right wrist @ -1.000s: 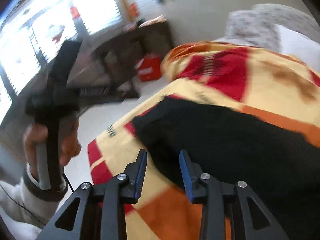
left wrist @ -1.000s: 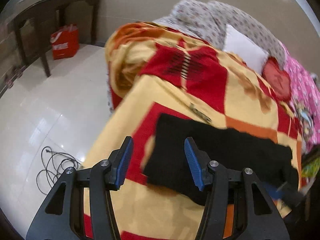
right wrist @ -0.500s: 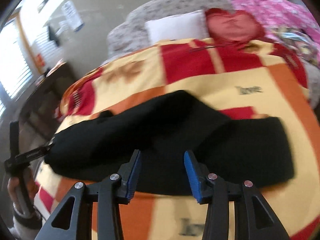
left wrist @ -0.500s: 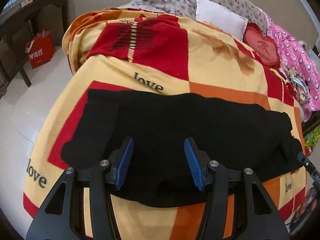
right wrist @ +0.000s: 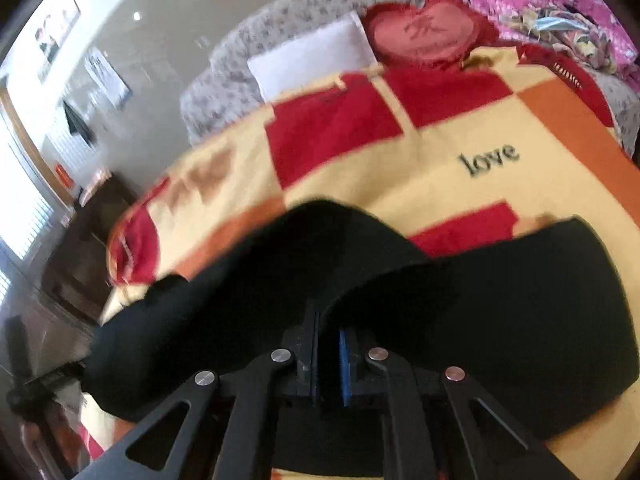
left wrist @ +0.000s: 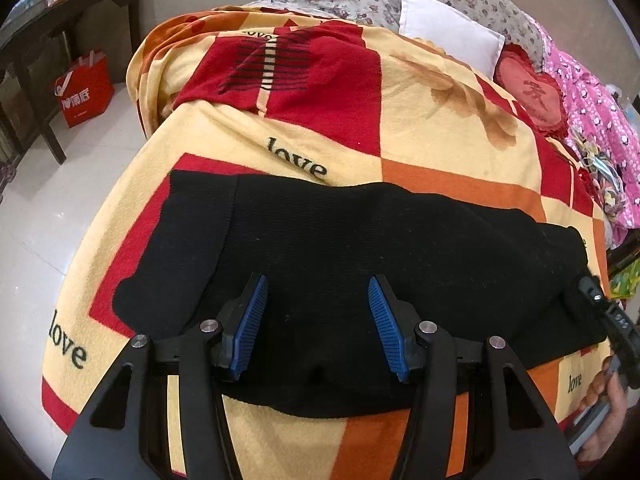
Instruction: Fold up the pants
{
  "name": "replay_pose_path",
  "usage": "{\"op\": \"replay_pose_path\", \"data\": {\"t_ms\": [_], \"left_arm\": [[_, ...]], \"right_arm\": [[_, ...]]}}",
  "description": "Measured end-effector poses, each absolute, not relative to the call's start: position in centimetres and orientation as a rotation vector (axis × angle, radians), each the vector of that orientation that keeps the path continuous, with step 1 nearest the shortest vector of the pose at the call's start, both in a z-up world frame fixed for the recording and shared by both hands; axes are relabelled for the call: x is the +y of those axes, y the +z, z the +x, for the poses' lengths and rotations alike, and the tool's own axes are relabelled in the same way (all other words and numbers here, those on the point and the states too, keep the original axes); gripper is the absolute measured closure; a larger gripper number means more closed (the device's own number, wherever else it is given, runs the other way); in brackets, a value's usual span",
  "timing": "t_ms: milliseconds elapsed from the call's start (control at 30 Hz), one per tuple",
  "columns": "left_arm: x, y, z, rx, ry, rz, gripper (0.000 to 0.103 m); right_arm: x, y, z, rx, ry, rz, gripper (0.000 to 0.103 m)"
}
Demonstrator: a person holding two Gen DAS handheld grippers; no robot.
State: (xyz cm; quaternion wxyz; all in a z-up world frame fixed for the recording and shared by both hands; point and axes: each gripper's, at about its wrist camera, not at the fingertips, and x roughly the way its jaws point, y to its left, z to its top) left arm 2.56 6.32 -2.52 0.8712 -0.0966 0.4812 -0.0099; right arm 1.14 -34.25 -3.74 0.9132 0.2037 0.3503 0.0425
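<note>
Black pants (left wrist: pixel 360 248) lie spread across a yellow, red and orange "love" blanket (left wrist: pixel 420 132) on a bed. My left gripper (left wrist: pixel 316 320) is open and empty, hovering over the near edge of the pants. My right gripper (right wrist: pixel 328 344) is shut on a fold of the black pants (right wrist: pixel 500 320), with fabric rising around its fingers. The right gripper also shows at the far right of the left wrist view (left wrist: pixel 608 320), at the pants' right end.
A white pillow (left wrist: pixel 448 36), a red heart cushion (left wrist: pixel 528 92) and pink bedding (left wrist: pixel 592 92) lie at the head of the bed. A dark wooden table (left wrist: pixel 44 52) and a red bag (left wrist: pixel 84 92) stand on the tiled floor (left wrist: pixel 44 216) to the left.
My right gripper has closed on the pants; it was open half a second ago. My left gripper swung from the pants' left end over their middle and stays open.
</note>
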Motion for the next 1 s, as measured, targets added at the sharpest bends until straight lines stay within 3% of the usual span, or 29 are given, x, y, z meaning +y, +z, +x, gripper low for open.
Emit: {"op": "replay_pose_path", "data": {"t_ms": [267,500,600,767,1000], "left_arm": [[7.0,-1.7,2.4,0.991,-0.009,-0.215,0.05],[6.3,-2.0,2.2,1.001,-0.016,-0.197,0.05],[6.2,-2.0,1.9,1.005,-0.018,-0.184,0.05],[8.0,-1.0,1.4,0.975,0.036,-0.171,0.05],[12.6,-0.4,1.0,0.959,0.124,-0.247,0.05]], "right_arm": [[-41.7,3.7,-5.7,0.543,-0.094,0.39,0.096],[-43.5,-1.7,-2.8,0.775,-0.186,0.35,0.096],[-43.2,-3.7,-2.4,0.865,-0.275,0.276,0.088],[-41.3,-0.8,-4.6,0.743,-0.276,0.263,0.077],[-28.9,1.3,-3.2,0.729,0.36,0.194,0.068]]}}
